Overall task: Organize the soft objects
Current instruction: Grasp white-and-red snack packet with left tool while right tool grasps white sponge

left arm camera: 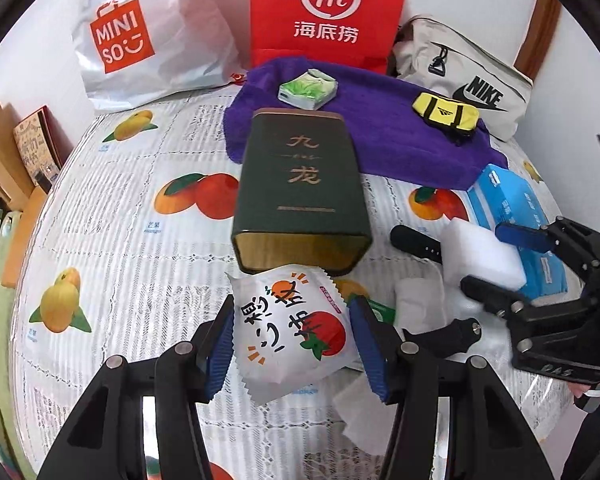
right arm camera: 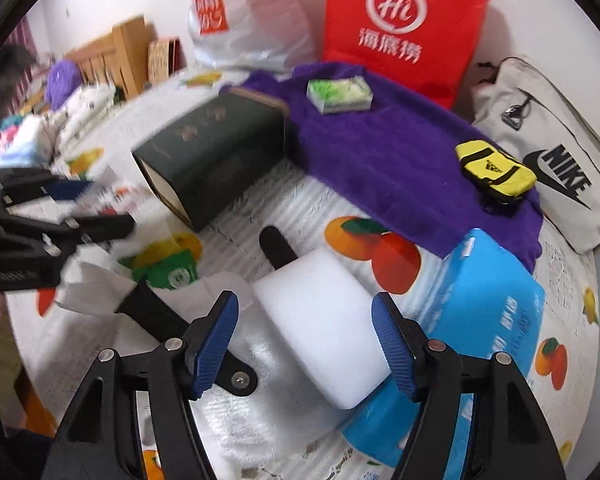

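Observation:
A white snack packet printed with an orange and a tomato sits between the blue pads of my left gripper, which is shut on it. The packet's top edge is at the open mouth of a dark green tin lying on its side. To the right, a white foam block leans on a blue tissue pack. My right gripper stands open around the block, with a gap at the left pad. In the left wrist view the right gripper straddles the foam block.
A purple towel carries a green tissue pack and a small yellow bag. Behind stand a red bag, a white Miniso bag and a Nike bag. A black handle and a green packet lie near the block.

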The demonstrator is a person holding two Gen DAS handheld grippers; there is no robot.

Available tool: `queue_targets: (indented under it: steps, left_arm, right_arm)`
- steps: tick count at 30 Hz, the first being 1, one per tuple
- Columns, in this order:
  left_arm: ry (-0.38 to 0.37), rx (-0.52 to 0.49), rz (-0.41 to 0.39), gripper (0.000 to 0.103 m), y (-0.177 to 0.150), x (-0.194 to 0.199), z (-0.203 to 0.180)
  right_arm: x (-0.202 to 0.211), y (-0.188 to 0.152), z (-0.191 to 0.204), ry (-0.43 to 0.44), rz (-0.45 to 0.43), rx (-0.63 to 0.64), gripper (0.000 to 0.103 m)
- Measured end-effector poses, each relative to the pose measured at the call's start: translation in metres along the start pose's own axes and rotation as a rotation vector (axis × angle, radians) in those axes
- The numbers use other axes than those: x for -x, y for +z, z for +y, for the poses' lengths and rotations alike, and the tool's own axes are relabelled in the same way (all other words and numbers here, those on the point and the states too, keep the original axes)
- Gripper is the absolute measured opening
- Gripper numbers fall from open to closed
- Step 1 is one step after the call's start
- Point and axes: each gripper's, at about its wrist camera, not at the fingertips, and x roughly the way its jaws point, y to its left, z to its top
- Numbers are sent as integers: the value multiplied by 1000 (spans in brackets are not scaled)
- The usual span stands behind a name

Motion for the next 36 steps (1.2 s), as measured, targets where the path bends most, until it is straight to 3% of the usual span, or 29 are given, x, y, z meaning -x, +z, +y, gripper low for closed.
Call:
queue_targets:
  steps: [4,6,10,36]
  left_arm:
    - [-25,29,12,53,3,-6,7]
    - [-35,34,12,53,3,-8,8]
    - [-36,34,14,53,4,-9,9]
    - [-38,26,-89,53,16,47,6]
  right_arm:
    - [-16,2,-3,-23,57,-7,76]
    - [-15,3,-6,-27,47,-13,56]
    - [-3,4,-18,21,15,-67,46]
    - [73,-2,-46,161,-186,-244,41]
